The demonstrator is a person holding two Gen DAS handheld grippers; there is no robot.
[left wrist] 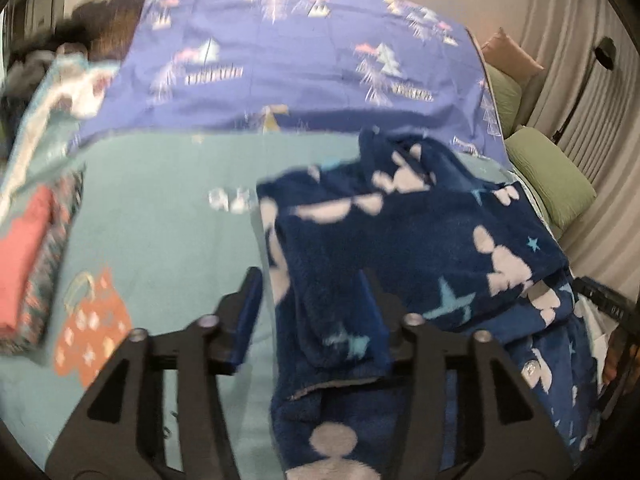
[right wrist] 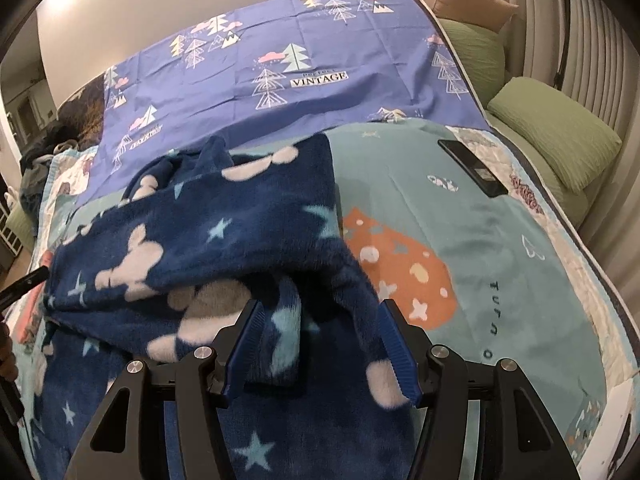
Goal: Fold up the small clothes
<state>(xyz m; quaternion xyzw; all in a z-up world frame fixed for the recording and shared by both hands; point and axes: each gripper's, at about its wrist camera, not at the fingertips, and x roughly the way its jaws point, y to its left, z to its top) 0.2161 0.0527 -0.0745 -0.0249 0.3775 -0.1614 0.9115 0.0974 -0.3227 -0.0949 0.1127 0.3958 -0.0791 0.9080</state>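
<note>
A navy fleece garment (left wrist: pixel 400 232) with pale blobs and light blue stars lies bunched on the teal quilt (left wrist: pixel 160 220). My left gripper (left wrist: pixel 312 292) stands open at the garment's left edge. Its left finger (left wrist: pixel 248 312) is clear of the cloth, while the fleece drapes over the right one. In the right wrist view the same garment (right wrist: pixel 224 232) is partly folded over itself. My right gripper (right wrist: pixel 322 308) is open, with a thick fold of fleece lying between its blue pads (right wrist: pixel 248 344).
A stack of folded clothes (left wrist: pixel 28 264) sits at the quilt's left side. A purple tree-print sheet (right wrist: pixel 320 92) covers the far half of the bed. A dark flat phone (right wrist: pixel 472 166) lies on the quilt (right wrist: pixel 500 264) to the right. Green pillows (right wrist: pixel 560 132) line the right edge.
</note>
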